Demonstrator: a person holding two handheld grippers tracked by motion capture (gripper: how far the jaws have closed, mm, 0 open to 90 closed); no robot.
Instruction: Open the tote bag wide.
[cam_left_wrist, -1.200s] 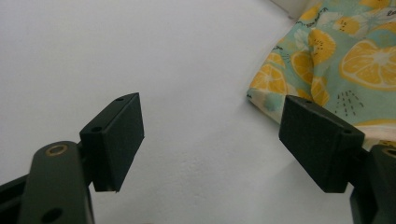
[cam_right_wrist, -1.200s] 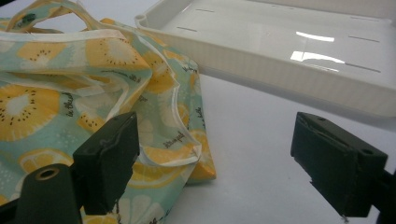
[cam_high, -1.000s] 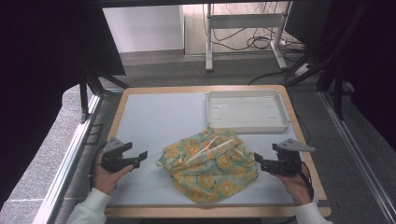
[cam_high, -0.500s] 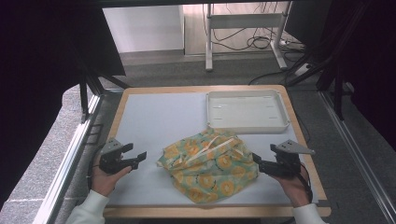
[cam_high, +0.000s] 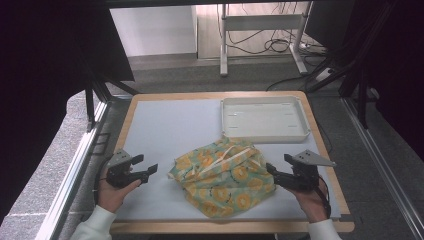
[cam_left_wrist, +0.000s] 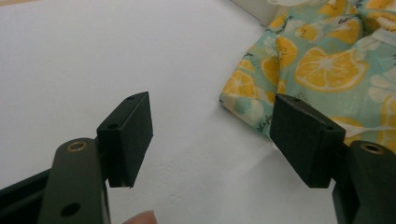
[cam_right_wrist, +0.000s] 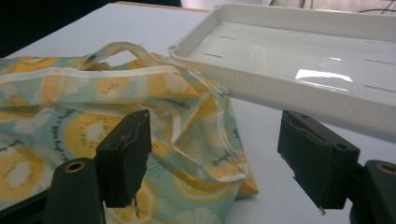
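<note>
Bag (cam_high: 223, 175), a crumpled cloth one w/ an orange-slice print on teal, sits at the front middle of the mat (cam_high: 165, 125), between the two grippers and touching neither.

Going left to right: left gripper (cam_high: 150, 170) is held low near the front-left part of the mat, tips aimed at the bag's left edge but apart from it. Its jaws have just been closing a bit, yet they stand wide w/ nothing between them. In the left gripper view there's bare mat in the gap, and the bag's (cam_left_wrist: 327, 70) corner lies just beyond the right jaw.

Middle: the bag's pale handles/straps lie folded across its top. Just behind it, towards the back right, is a white tray (cam_high: 264, 137); the bag's far edge looks right up against the tray's front wall, can't tell if they touch.

Right: right gripper (cam_high: 271, 171) is just beside the bag's right edge. Its jaws have also just been closing some, still apart, not pressing on anything. In the right gripper view the bag (cam_right_wrist: 93, 126) lies past the left jaw, w/ the tray (cam_right_wrist: 299, 93) behind.
</note>
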